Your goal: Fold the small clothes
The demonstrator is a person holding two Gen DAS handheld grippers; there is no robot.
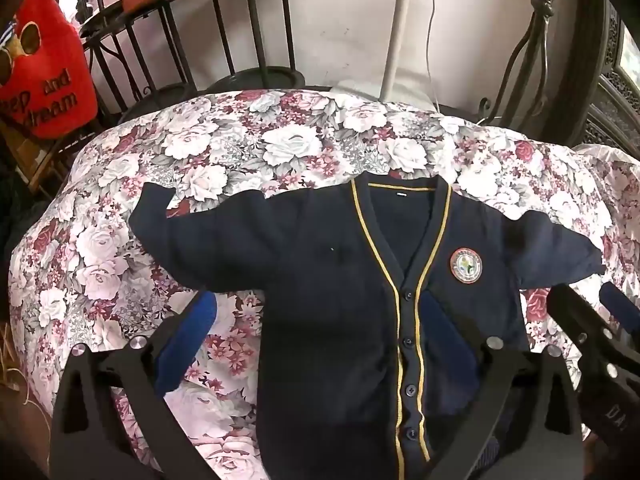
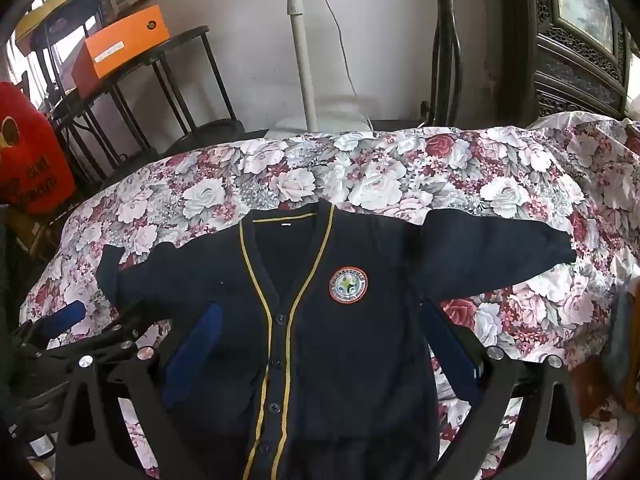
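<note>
On the red cushion [image 1: 44, 68] at the left edge, the words "and" and "dream" were read in dark letters, with a partly hidden word ending in "ep". The lettering around the cardigan's round badge [image 2: 348, 286] was too small to be read.

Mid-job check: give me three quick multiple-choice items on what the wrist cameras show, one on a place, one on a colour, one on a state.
1. Where is the round badge on the cardigan?
A. on the chest, beside the buttoned front
B. on a sleeve cuff
C. on the back of the collar

2. What colour is the trim along the cardigan's front edges?
A. white
B. yellow
C. red

3. How do the left gripper and right gripper stand?
A. both shut on a sleeve
B. one open, one shut
C. both open, holding nothing

Answers: 1 A, the badge sits just beside the button line. 2 B, yellow lines border the V-neck and front. 3 C, each pair of fingers is spread wide above the cardigan lying on the floral cloth.
</note>
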